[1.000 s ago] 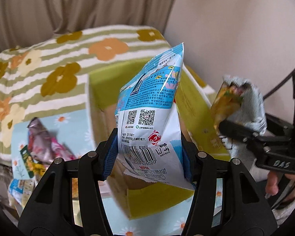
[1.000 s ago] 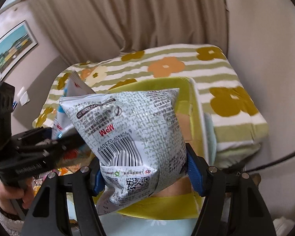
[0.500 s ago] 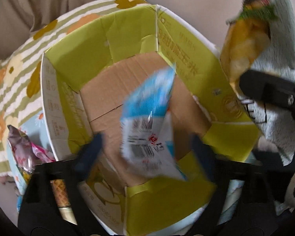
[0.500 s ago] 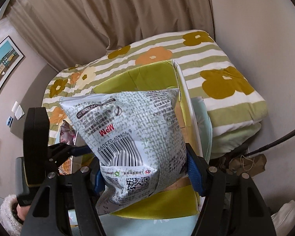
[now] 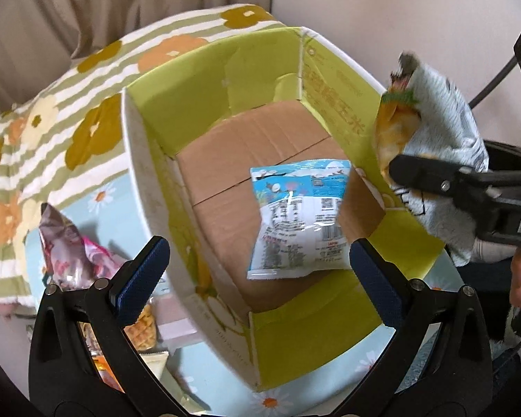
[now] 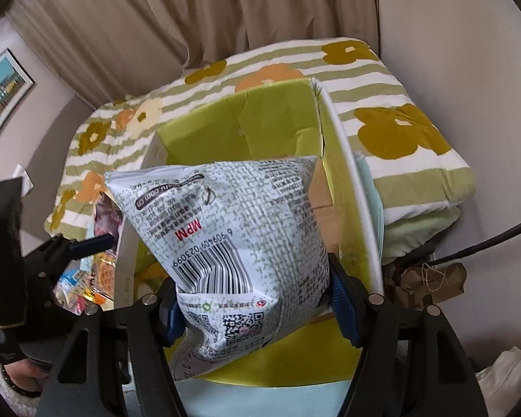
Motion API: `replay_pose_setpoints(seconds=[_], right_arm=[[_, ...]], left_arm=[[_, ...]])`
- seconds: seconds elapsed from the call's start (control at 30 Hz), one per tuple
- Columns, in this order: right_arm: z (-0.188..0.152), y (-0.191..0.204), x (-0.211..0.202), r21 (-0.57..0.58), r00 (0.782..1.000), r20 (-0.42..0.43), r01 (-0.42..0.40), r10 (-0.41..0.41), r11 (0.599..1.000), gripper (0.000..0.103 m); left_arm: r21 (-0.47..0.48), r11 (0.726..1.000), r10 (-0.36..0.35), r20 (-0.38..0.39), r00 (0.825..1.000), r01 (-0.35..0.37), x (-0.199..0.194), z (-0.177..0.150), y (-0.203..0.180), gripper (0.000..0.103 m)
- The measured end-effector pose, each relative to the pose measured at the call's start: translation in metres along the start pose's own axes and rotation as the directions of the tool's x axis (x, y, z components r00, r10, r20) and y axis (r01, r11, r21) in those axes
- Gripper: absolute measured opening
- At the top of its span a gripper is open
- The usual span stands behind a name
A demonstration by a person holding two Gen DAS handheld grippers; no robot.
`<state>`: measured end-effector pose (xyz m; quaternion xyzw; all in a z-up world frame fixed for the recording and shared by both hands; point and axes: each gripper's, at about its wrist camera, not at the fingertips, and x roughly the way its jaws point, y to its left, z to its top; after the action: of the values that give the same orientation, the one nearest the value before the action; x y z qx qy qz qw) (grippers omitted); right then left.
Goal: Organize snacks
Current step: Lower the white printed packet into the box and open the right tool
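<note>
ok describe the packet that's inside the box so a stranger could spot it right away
Find the open cardboard box with lime-green flaps on the flowered bedding. The blue and white packet lies on its brown floor, back label up. It is the only snack seen inside; the others are piled outside or gripped.

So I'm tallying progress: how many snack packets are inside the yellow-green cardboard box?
1: a blue-and-white snack packet lies on the yellow-green cardboard box's brown floor. The grey-white patterned bag is outside it, clamped in the right gripper. Nothing else shows inside.

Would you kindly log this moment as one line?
left claw open | blue packet in box | right claw shut on grey bag
</note>
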<state>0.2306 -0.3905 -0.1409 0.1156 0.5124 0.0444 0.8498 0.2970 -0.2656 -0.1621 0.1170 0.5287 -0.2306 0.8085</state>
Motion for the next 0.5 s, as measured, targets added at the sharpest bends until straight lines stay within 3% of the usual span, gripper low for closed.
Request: replay_pose_setpoints(seconds=[0.3, 0.37, 0.4, 0.43, 0.5], right_arm=[[-0.010, 0.000, 0.008, 0.021, 1.000, -0.010, 0.029, -0.029, 0.999, 0.066], [-0.013, 0.000, 0.005, 0.037, 1.000, 0.007, 0.012, -0.012, 0.999, 0.076], [-0.015, 0.000, 0.003, 0.045, 1.000, 0.023, -0.007, 0.006, 0.999, 0.095], [-0.017, 0.000, -0.001, 0.048, 0.999, 0.046, -0.018, 0.016, 0.999, 0.103], [-0.022, 0.001, -0.010, 0.038, 0.996, 0.090, -0.015, 0.012, 0.999, 0.103]], left_arm=[[-0.068, 0.998, -0.011, 0.007, 1.000, 0.011, -0.008, -0.008, 0.014, 0.103], [-0.069, 0.998, -0.003, 0.011, 1.000, 0.004, -0.010, -0.011, 0.013, 0.103], [-0.068, 0.998, -0.001, 0.013, 1.000, 0.002, -0.012, -0.012, 0.012, 0.103], [-0.068, 0.998, 0.000, 0.017, 1.000, 0.001, -0.014, -0.013, 0.012, 0.103], [-0.071, 0.997, 0.003, 0.028, 1.000, -0.001, -0.018, -0.016, 0.010, 0.103]])
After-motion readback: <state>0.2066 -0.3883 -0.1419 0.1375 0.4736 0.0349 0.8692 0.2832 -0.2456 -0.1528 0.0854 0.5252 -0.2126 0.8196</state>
